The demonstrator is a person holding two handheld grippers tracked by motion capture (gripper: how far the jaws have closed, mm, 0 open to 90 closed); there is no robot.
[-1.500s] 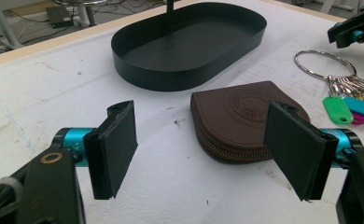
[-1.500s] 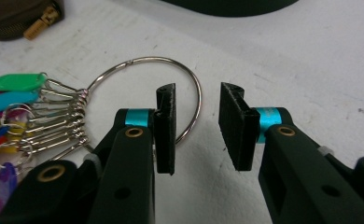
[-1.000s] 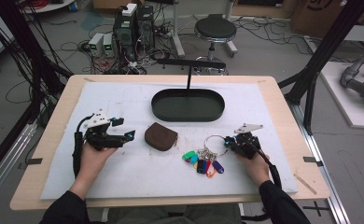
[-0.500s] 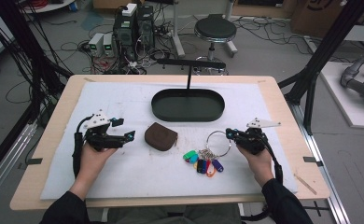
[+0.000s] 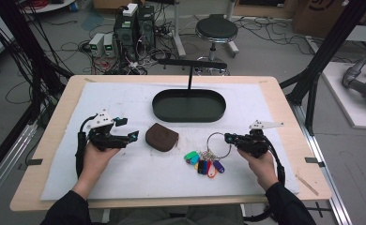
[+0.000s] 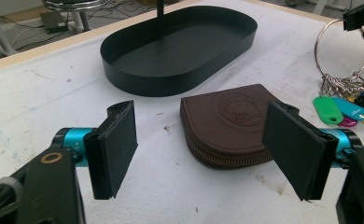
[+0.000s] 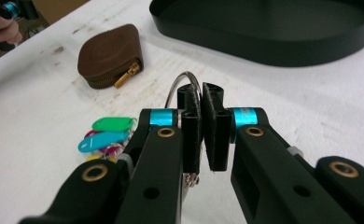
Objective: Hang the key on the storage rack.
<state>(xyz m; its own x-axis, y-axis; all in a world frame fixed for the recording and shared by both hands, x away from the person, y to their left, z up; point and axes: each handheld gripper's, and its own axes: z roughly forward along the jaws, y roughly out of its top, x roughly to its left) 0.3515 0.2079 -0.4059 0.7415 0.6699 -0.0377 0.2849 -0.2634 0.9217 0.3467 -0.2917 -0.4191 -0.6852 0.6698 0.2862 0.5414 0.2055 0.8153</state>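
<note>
Item one, brown leather pouch [image 6: 234, 126]: zip-edged, round embossed seal on its top face, lettering too small to read; it lies on the white mat [image 5: 125, 101] near the middle of my worktop [image 5: 286, 101], just in front of my left hand-held gripper [image 6: 203, 149], whose jaws stand wide apart with nothing between them. In the right gripper view the pouch's brass zip pull [image 7: 126, 74] points toward the key tags. Item two, metal key ring [image 5: 217, 140]: a large loop carrying a bunch of smaller rings and coloured plastic tags [image 5: 204, 163], green, blue, pink, yellow, orange and dark ones; no writing on any tag can be made out. My right hand-held gripper [image 7: 201, 105] has its jaws nearly together, pinching the wire of the big loop, which stands up off the mat while the tags lie flat on it. Item three, black oval tray [image 5: 189, 117]: shallow, upright wall, empty, set beyond the pouch and the keys toward the far edge of the worktop; a thin black post [image 5: 189, 79] rises by its far side with a flat bar [image 5: 192, 63] across the top. Between pouch and tray, bare mat with grey scuffs. Surroundings, beyond the worktop: a round stool [image 5: 216, 30], computer boxes [image 5: 134, 26] and loose cables on the floor. No brand or label is legible anywhere.
</note>
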